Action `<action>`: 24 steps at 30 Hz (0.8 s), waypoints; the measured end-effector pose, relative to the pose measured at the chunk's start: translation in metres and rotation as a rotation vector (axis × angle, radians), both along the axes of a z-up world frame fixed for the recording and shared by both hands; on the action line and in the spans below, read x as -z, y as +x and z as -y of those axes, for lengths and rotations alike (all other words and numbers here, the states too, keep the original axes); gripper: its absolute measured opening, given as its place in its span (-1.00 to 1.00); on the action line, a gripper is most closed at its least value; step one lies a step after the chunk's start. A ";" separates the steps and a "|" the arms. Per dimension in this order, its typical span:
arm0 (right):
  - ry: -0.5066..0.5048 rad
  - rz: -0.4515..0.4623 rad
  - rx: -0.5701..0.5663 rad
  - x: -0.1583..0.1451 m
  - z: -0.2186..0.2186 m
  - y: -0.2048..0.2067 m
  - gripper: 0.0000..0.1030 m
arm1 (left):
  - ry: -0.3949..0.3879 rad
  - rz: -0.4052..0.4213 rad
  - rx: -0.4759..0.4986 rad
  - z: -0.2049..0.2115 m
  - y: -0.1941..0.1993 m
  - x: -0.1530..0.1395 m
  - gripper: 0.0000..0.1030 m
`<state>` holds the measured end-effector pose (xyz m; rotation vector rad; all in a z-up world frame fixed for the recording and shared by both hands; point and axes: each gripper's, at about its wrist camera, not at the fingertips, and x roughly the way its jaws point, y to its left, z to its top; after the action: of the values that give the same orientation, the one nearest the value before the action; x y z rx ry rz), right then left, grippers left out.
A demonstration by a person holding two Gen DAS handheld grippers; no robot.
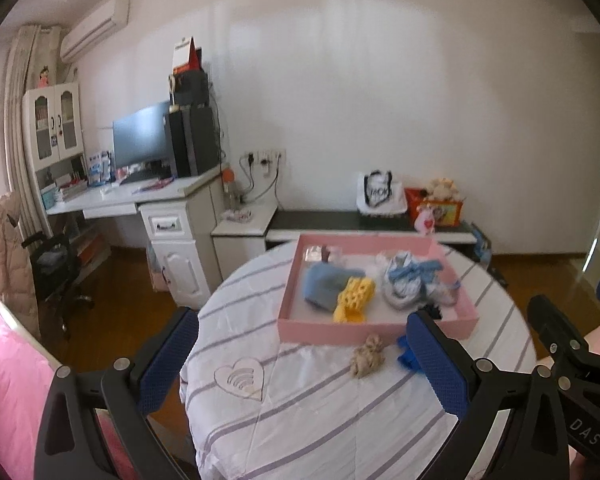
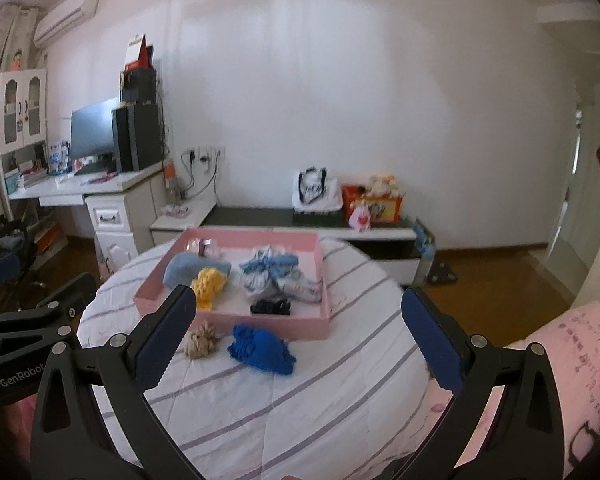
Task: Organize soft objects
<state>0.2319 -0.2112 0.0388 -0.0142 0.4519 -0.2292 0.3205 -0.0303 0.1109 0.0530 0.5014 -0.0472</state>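
A pink tray [image 2: 236, 323] [image 1: 364, 330] lies on the striped bedding. Inside it are a light blue cloth [image 2: 182, 266] [image 1: 324, 284], a yellow knit piece [image 2: 208, 283] [image 1: 354, 294], a blue-and-white bundle [image 2: 278, 276] [image 1: 410, 280] and a small black item [image 2: 271, 306]. In front of the tray, on the bedding, rest a beige scrunchie [image 2: 200, 343] [image 1: 367, 356] and a bright blue cloth [image 2: 262, 349] [image 1: 408, 354], the latter half hidden by a finger in the left wrist view. My left gripper [image 1: 300, 354] and right gripper [image 2: 298, 338] both hover open above the bedding, holding nothing.
The striped white bedding [image 2: 284, 400] forms a rounded mound. A pink pillow [image 2: 580, 364] lies at the right, pink bedding [image 1: 8, 392] at the left. Beyond are a wooden floor, a white desk [image 1: 140, 196] with a monitor, and a low cabinet [image 2: 320, 224] along the wall.
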 end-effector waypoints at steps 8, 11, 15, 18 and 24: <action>0.015 -0.134 -0.020 0.039 -0.003 0.031 0.99 | 0.002 -0.144 -0.010 -0.010 0.036 0.028 1.00; 0.024 -0.184 -0.027 0.054 -0.005 0.044 0.99 | 0.007 -0.188 -0.015 -0.015 0.050 0.039 1.00; 0.045 -0.251 -0.039 0.075 -0.006 0.060 0.99 | 0.023 -0.253 -0.028 -0.018 0.071 0.058 1.00; 0.051 -0.288 -0.050 0.089 -0.007 0.073 0.99 | 0.025 -0.295 -0.038 -0.021 0.089 0.073 1.00; 0.037 -0.354 -0.066 0.114 -0.011 0.100 0.99 | 0.032 -0.371 -0.056 -0.025 0.125 0.105 1.00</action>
<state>0.3314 -0.2003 -0.0756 -0.0338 0.8065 -0.1529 0.4454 -0.0049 0.0055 0.0613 0.8744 0.0065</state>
